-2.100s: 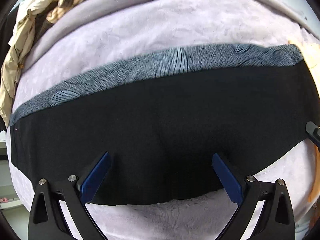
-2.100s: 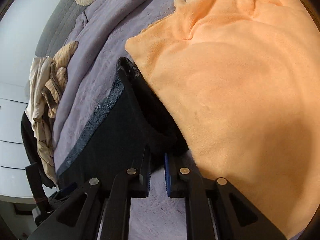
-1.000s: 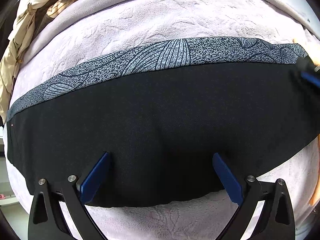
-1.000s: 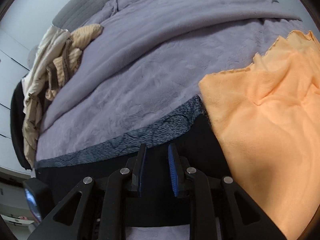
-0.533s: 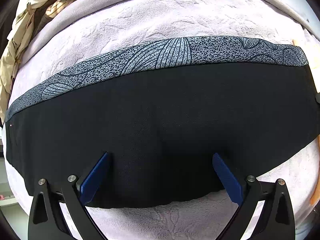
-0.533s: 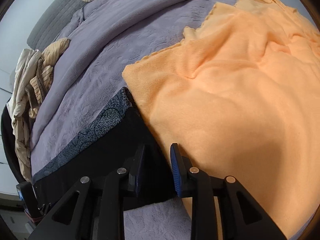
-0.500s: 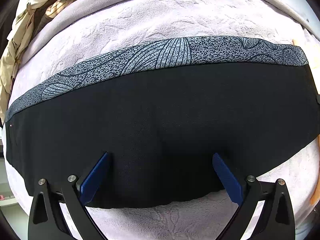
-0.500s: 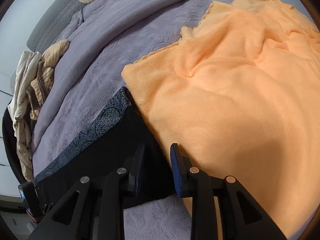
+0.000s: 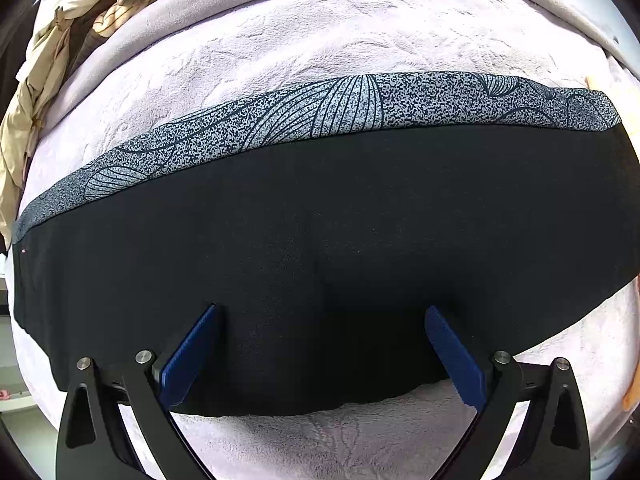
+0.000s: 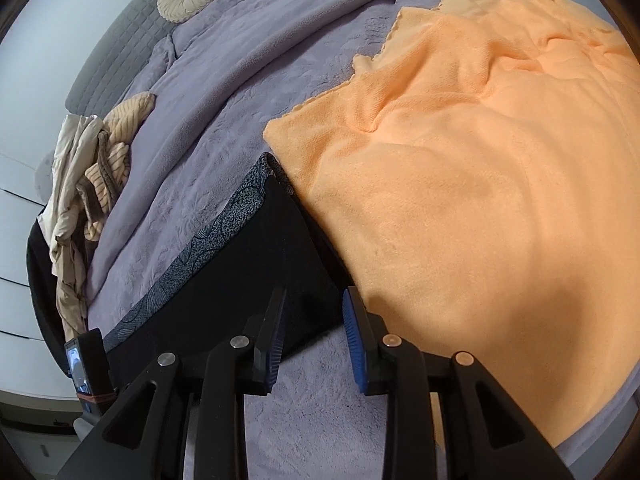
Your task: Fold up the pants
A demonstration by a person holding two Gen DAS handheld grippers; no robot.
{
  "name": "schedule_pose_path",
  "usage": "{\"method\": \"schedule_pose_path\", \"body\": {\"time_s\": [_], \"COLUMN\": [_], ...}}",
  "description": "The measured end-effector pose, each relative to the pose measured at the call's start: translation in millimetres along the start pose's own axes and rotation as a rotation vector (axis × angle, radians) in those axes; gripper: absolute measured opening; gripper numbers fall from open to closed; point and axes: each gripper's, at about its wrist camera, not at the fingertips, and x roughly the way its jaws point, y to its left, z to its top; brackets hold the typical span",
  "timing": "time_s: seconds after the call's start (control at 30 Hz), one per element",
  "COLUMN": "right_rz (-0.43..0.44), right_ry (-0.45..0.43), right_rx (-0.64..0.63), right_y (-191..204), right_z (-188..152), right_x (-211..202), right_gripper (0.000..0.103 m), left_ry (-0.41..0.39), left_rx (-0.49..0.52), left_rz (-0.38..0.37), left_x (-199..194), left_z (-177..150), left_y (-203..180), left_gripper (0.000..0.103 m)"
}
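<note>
Where it was narrower, right hand-held gripper (image 10: 314,300) parted, pants (image 10: 256,264) flat

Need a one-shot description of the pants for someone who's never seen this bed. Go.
Start at the lilac plush blanket covering the bed. On its near edge, left of the orange towel, lies a long flat band of cloth: the pants. They are the only black item there, with a grey speckled leaf-print strip along the far edge.

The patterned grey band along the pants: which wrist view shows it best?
The left wrist view: the patterned band runs nearly edge to edge along the black pants, its leaf lines sharp. The right wrist view shows it only obliquely, a narrow foreshortened strip beside the orange towel.
</note>
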Motion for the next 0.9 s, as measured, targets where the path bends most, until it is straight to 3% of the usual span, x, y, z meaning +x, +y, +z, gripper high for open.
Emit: {"method": "schedule_pose_path", "body": {"time_s": [0.43, 0.63, 0.9], "right_rz": [0.105, 0.141, 0.205], "right_ry": [0.110, 0.124, 0.109], "right_rx": [0.061, 0.106, 0.151], "right_y": [-5, -11, -25], "right_z": [-33, -39, -41], "right_x": [25, 35, 46], "right_gripper": [0.037, 0.046, 0.047], "left_ry": [-0.005, -0.009, -0.012], "left_rx": [0.000, 0.000, 0.002], "left_rz": [0.004, 0.007, 0.007], "left_x": [0, -1, -2], "left_z": [-1, 0, 1], "left_y": [0, -2, -3], "left_gripper": [0.102, 0.102, 0.102]}}
